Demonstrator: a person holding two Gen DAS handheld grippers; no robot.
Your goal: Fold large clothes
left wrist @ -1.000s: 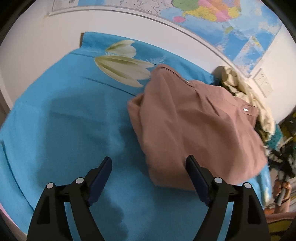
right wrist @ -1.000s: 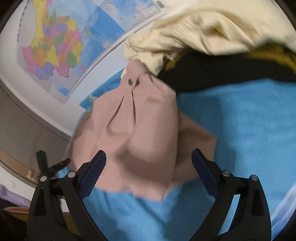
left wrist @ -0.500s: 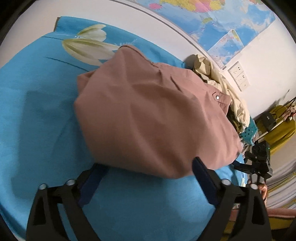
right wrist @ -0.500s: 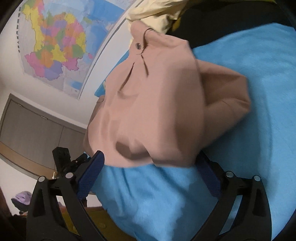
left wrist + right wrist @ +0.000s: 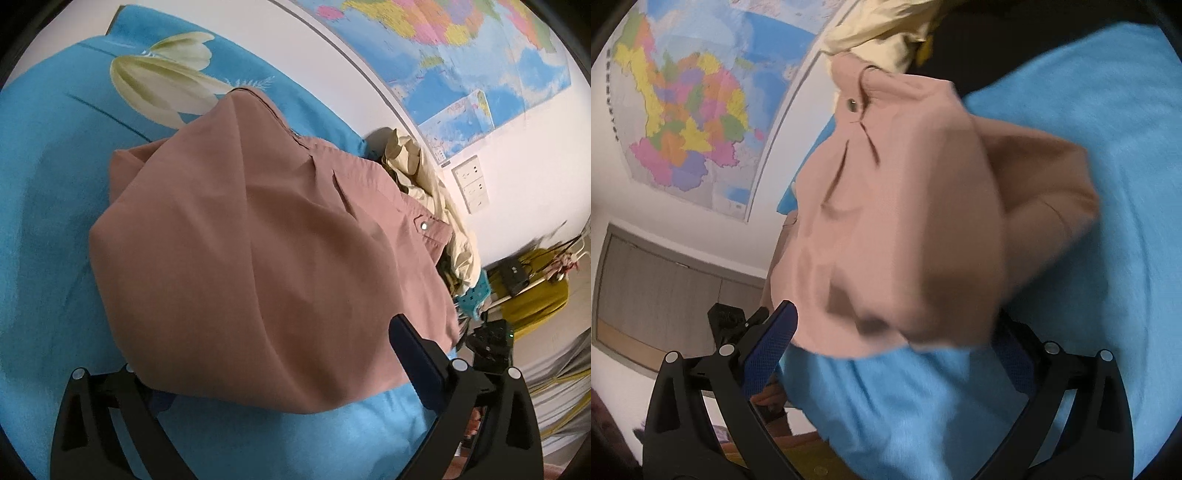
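Left gripper [image 5: 280, 373]: jaws opening, near full spread; pink garment's [image 5: 266, 251] near hem lies between them, unpinched.
Right gripper [image 5: 890, 347]: spread wide, straddling the garment's near edge; nothing held.
Garment: folded bundle on the blue bedsheet [image 5: 48, 192], just ahead of both grippers, waistband snap at its far end.
Long axis: from the grippers toward the snap.
Nearer hand: cannot tell.
Containers: none; cream clothes pile [image 5: 424, 177] beyond the garment.

White wall [image 5: 524, 155] filling upper right, a coloured map [image 5: 461, 48] hanging on it; socket panel [image 5: 474, 188] sitting below; grey cabinets [image 5: 665, 280] showing lower left.
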